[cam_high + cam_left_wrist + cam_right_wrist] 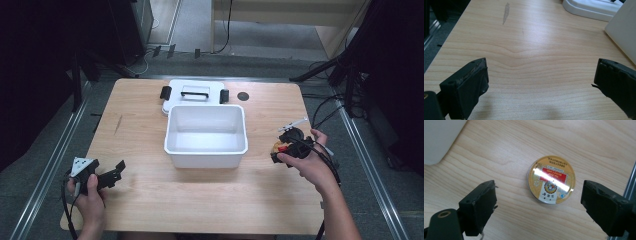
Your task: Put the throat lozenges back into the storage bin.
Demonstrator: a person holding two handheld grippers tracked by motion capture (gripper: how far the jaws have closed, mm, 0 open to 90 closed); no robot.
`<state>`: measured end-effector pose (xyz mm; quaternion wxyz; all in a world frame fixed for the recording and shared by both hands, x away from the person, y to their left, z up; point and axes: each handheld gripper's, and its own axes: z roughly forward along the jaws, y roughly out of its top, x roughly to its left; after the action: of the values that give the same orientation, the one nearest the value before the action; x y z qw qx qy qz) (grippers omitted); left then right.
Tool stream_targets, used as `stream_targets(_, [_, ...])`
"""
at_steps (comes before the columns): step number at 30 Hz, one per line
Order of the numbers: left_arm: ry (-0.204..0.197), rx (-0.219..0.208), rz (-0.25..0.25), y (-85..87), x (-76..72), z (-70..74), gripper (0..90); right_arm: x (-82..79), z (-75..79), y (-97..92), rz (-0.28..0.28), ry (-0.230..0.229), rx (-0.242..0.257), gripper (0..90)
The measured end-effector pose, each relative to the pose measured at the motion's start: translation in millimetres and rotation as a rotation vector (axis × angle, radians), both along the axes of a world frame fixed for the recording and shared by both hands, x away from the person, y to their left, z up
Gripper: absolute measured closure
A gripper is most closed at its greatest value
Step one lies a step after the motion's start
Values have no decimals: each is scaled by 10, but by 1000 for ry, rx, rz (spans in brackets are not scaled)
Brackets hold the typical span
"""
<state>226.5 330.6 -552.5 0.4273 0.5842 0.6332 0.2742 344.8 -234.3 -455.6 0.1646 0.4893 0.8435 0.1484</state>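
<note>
So the wooden table (150, 200) had a white bin (205, 136) sitting open in the middle, with its white lid (195, 93) lying flat right behind it on the far side, touching or nearly touching the bin's far wall. The lid had a handle in the centre and 2 black clips, 1 on each end. There was also a small dark round spot (243, 96) on the tabletop just right of the lid, couldn't tell what it was. The left gripper (111, 175) was parked at the near left corner, held in the person's left hand (90, 197), jaws spread wide with nothing between them, just bare wood and a grey smudge (505, 12) farther off. The right gripper (284, 145) was over on the right side of the table, right of the bin, also wide open and not holding anything. Lying flat on the wood between its 2 jaws was a small round tin (551, 179) with a gold lid and a red label, not touching either jaw as far as I could see.
</note>
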Motion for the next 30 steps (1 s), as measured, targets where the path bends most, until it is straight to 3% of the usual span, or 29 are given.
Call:
stream_targets(10, [1, 0, -1, 1, 0, 0, 0, 142, -41, 52, 13, 139, -14, 135])
stream_targets(14, [0, 0, -1, 1, 0, 0, 0, 180, -99, 105, 12, 212, -54, 133])
stream_targets(19, [0, 0, -1, 1, 1, 0, 0, 228, -146, 140, -35, 268, -75, 132])
stream_targets(24, [1, 0, -1, 1, 2, 0, 0, 310, -157, 116, -110, 284, -48, 152])
stream_targets(26, [1, 0, -1, 1, 2, 0, 0, 358, -150, 86, -169, 284, -26, 174])
stream_targets(30, [2, 1, -1, 0, 3, 0, 0, 417, -144, 50, -208, 292, 16, 157])
